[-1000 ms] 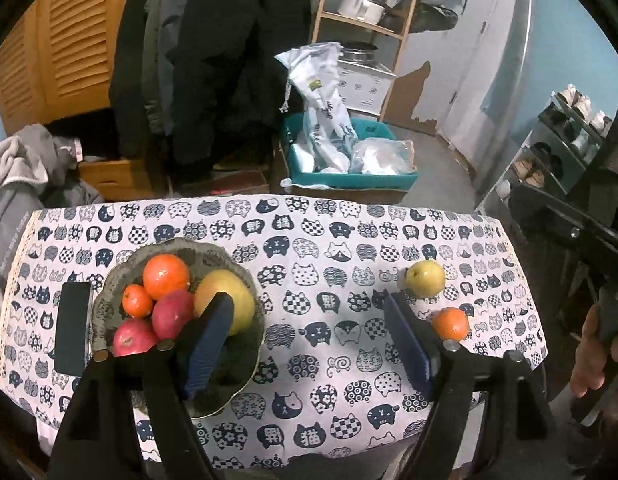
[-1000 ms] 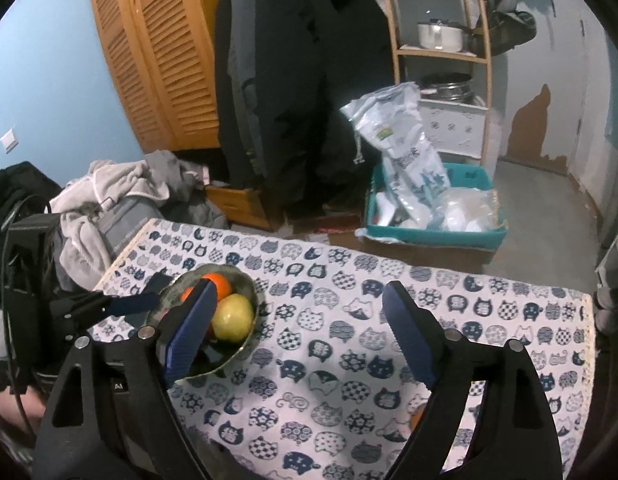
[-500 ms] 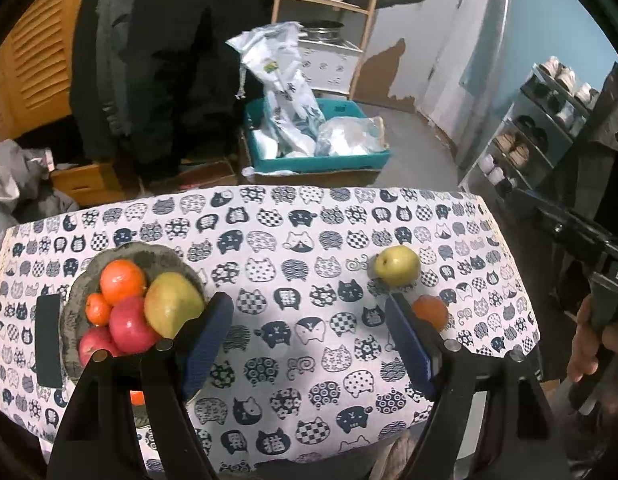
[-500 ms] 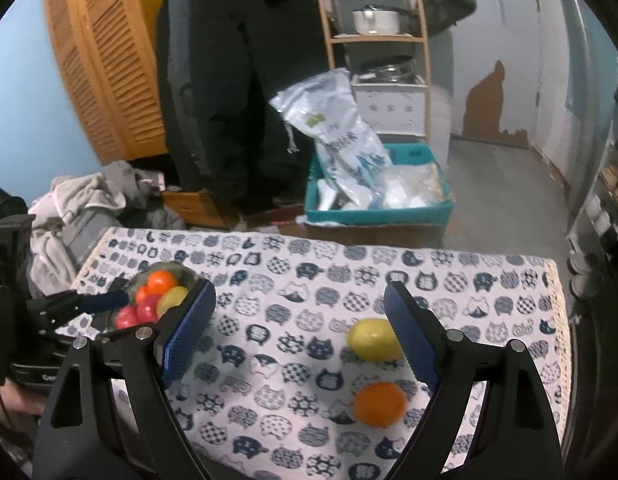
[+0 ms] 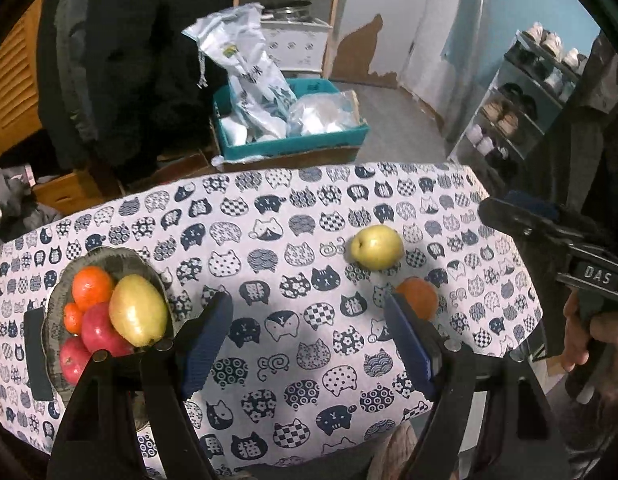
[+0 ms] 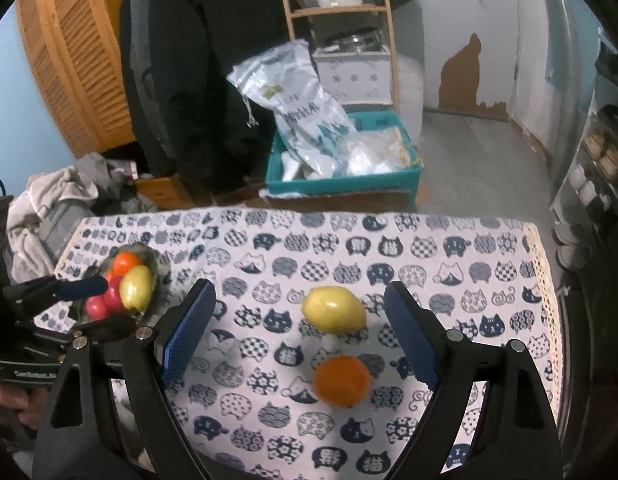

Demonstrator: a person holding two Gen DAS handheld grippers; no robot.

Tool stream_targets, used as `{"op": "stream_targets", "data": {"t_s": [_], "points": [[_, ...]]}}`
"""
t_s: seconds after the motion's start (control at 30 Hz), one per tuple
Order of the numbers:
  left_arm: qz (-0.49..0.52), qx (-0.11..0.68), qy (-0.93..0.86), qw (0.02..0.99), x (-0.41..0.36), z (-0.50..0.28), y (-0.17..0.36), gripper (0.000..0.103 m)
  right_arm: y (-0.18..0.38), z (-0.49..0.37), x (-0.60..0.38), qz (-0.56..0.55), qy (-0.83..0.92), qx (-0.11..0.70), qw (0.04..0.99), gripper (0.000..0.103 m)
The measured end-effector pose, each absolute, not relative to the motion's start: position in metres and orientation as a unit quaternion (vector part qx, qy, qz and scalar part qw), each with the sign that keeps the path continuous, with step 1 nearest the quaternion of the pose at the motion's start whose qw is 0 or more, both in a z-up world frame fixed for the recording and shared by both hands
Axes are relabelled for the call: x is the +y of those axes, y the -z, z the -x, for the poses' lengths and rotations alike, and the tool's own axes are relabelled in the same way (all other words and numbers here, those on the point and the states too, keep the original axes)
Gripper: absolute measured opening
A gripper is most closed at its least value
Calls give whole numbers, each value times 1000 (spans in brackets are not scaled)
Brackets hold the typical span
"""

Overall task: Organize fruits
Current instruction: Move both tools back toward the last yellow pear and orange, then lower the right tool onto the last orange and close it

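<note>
A grey-green bowl (image 5: 105, 257) at the table's left holds oranges, red apples and a yellow pear (image 5: 137, 310); it also shows in the right wrist view (image 6: 159, 260). A loose yellow pear (image 5: 376, 247) (image 6: 334, 310) and a loose orange (image 5: 418, 298) (image 6: 341, 380) lie on the cat-print cloth at the right. My left gripper (image 5: 309, 344) is open and empty above the table's middle. My right gripper (image 6: 299, 332) is open and empty, with the pear and orange between its fingers in view, below it.
A teal crate (image 5: 293, 140) with white bags stands on the floor behind the table. Dark coats (image 5: 121, 60) hang behind, a shoe rack (image 5: 521, 108) stands at the right. A black flat object (image 5: 37, 352) lies left of the bowl.
The left gripper has drifted right, away from the bowl. The right gripper has swung right and closer, bringing the loose pear and orange between its fingers in view.
</note>
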State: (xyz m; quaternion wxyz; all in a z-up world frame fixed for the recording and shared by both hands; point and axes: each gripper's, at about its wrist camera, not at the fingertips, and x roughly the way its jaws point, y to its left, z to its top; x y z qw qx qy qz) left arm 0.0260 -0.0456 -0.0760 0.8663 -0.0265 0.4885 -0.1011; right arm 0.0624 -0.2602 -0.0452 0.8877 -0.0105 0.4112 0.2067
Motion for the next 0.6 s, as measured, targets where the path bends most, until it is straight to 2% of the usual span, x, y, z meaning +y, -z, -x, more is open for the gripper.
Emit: {"op": "stream_targets", "data": {"t_s": [0.6], "points": [[-2, 562, 117, 819, -73, -39, 152, 80, 151, -81, -263, 55, -176, 525, 831, 86]]}}
